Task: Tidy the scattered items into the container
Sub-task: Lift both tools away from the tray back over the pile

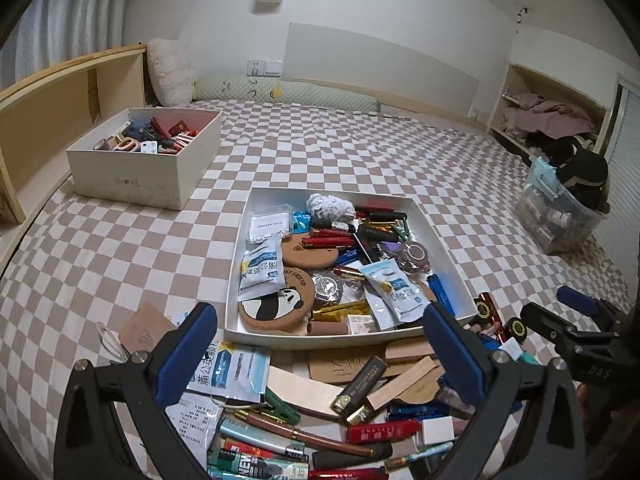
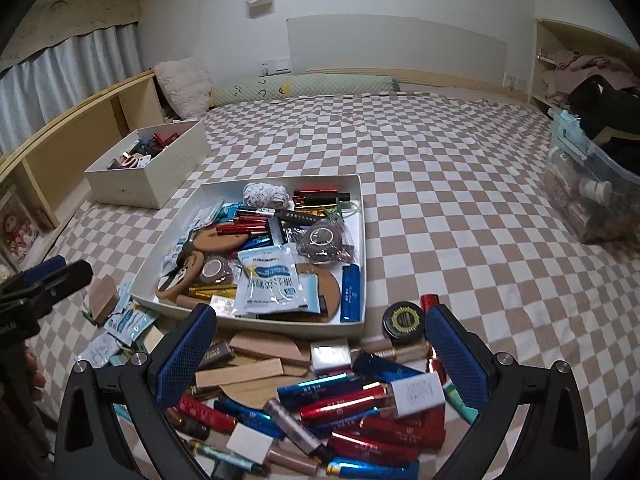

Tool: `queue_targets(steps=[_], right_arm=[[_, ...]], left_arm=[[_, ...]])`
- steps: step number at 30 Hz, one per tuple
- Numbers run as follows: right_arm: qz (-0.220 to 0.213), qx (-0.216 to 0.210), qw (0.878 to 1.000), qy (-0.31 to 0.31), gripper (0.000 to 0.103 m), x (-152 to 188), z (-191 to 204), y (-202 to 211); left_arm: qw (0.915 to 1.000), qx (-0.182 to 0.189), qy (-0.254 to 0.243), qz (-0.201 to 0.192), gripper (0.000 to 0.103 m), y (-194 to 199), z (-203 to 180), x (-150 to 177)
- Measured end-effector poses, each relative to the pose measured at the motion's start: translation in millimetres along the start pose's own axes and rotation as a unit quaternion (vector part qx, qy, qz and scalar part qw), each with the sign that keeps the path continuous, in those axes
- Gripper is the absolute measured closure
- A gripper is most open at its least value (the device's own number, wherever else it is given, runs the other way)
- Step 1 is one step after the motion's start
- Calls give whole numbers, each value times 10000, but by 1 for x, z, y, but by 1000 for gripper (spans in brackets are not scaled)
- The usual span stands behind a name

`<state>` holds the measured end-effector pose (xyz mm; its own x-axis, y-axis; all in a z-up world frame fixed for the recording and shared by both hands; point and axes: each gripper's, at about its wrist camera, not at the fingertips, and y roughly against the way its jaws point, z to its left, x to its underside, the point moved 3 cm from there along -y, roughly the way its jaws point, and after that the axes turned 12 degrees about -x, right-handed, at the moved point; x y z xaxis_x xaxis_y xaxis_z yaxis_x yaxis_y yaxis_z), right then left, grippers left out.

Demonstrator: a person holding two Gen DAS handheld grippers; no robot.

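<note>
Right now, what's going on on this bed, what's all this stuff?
A person is tidying small items into a shallow white tray on the checkered bed, holding a claw in each hand. The left claw and right claw are both open and empty, poised above a loose pile of tubes and packets in front of the tray. The tray already holds coasters, sachets and lipsticks. A deeper white box with more items sits farther back on the left.
</note>
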<state>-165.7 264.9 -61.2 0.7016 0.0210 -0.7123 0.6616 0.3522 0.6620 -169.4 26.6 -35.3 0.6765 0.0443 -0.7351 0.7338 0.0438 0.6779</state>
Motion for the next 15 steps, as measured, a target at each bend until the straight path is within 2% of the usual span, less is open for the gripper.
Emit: queue_targets(steps=[8, 15], right_arm=[[-122, 7, 9999, -92, 0, 13, -3, 18], [-93, -60, 9997, -226, 0, 34, -7, 18]], left_arm=[[10000, -19, 21, -17, 0, 10, 8, 17], [10000, -82, -34, 7, 0, 13, 13, 33]])
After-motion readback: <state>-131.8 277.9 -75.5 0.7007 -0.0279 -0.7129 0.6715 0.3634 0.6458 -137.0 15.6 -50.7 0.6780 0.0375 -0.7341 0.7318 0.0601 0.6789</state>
